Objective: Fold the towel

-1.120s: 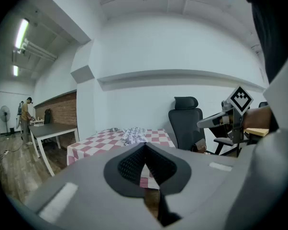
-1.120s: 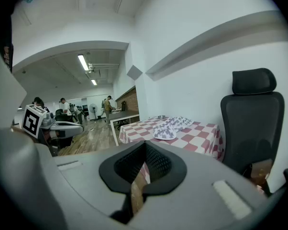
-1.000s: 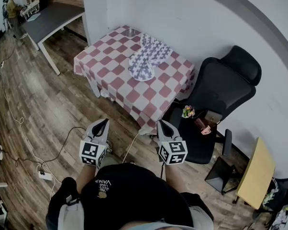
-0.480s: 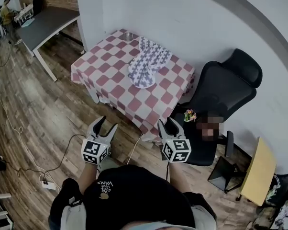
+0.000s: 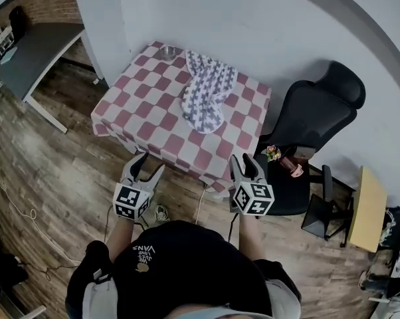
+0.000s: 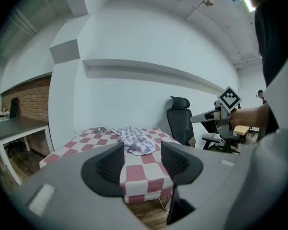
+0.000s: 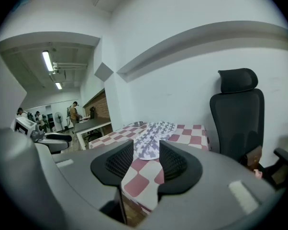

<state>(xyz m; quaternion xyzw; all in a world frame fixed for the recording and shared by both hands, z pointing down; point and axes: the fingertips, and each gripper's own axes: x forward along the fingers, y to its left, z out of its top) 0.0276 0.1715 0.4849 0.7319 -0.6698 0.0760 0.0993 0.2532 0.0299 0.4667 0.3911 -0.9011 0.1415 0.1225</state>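
a crumpled patterned towel [image 5: 206, 90] lies on the red-and-white checked tabletop [image 5: 143, 108], towards its far side, near a small metal bowl [image 5: 168, 52]. the left gripper [image 5: 151, 163] and right gripper [image 5: 244, 160] hover off the near edge, well apart from the towel. both pairs of jaws have just been opening and stand spread, nothing between them.
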